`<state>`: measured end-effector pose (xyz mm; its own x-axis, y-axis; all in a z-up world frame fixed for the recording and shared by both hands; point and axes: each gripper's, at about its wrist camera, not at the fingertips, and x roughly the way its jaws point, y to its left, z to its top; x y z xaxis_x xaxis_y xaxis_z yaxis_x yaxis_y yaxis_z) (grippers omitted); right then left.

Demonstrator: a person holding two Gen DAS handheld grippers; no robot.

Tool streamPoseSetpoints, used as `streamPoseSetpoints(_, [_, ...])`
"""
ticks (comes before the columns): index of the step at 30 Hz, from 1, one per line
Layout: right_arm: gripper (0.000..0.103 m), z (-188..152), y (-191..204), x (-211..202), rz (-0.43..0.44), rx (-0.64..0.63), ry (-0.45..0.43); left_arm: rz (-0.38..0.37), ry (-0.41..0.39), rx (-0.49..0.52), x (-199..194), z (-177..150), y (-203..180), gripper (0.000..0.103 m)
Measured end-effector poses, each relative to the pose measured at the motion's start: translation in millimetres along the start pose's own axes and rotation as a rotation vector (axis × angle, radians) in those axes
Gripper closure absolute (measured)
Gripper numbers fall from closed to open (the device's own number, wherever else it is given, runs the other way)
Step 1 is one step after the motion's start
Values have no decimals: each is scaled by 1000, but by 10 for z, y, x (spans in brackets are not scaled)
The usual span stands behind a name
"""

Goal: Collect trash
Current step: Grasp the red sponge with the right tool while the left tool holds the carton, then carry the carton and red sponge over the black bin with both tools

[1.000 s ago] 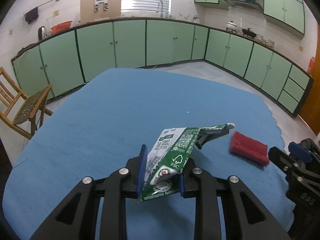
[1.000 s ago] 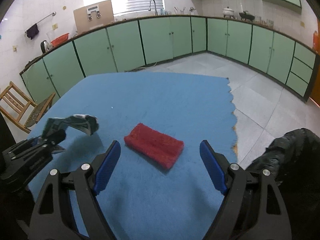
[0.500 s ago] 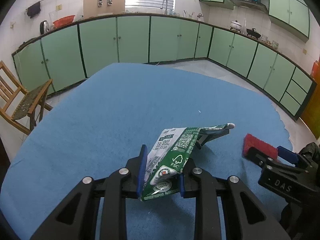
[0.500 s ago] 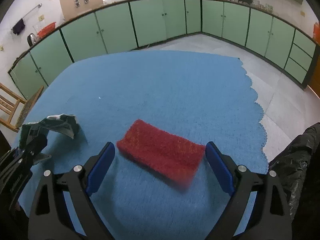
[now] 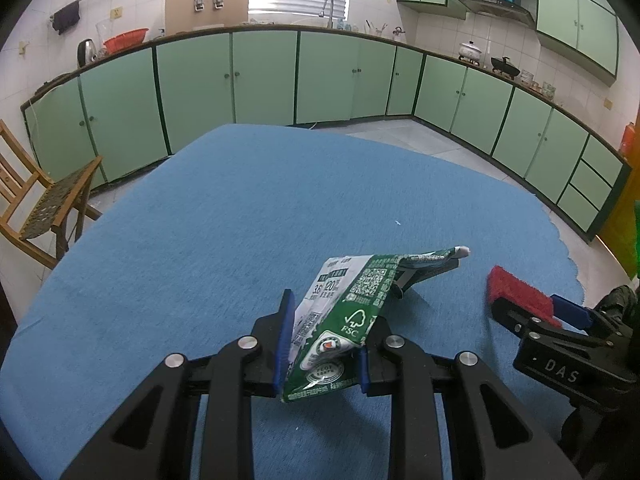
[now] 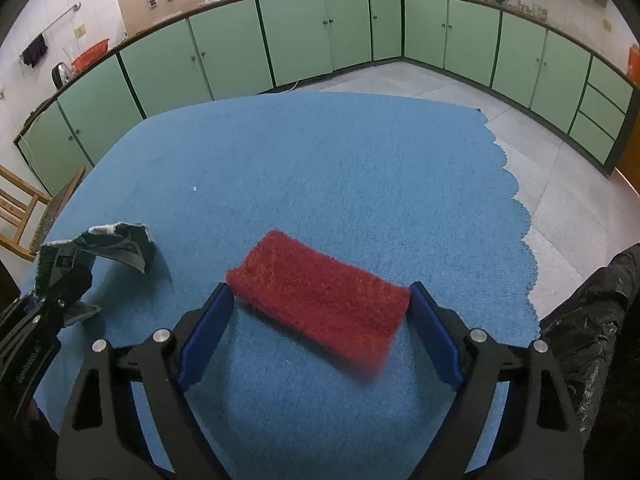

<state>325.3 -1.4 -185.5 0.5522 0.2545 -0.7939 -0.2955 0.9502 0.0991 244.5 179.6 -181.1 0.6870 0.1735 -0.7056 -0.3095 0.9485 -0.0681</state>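
My left gripper [image 5: 322, 334] is shut on a crushed green and white milk carton [image 5: 352, 312] and holds it over the blue tablecloth [image 5: 224, 216]. The carton also shows at the left of the right wrist view [image 6: 108, 242]. A red scouring pad [image 6: 320, 300] lies flat on the cloth. My right gripper [image 6: 318, 328] is open, with one finger on each side of the pad's near part. The pad and the right gripper show at the right of the left wrist view [image 5: 520, 292].
A black trash bag [image 6: 592, 320] hangs at the table's right edge. The scalloped cloth edge [image 6: 520, 208] runs along the right side. A wooden chair [image 5: 36, 204] stands left of the table. Green kitchen cabinets [image 5: 264, 76] line the far walls.
My right gripper has moved forward until its open fingers straddle the red pad. My left gripper still holds the carton in about the same place.
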Motion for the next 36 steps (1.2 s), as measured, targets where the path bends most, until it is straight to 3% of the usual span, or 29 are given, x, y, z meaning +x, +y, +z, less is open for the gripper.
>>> streamPoseSetpoints(14, [18, -48, -9, -531, 16, -12, -116, -17, -33, 20, -215, 35, -39, 77])
streamPoseSetpoints(36, [18, -86, -168, -1551, 34, -18, -273, -82, -169, 42, -1113, 225, -281, 77])
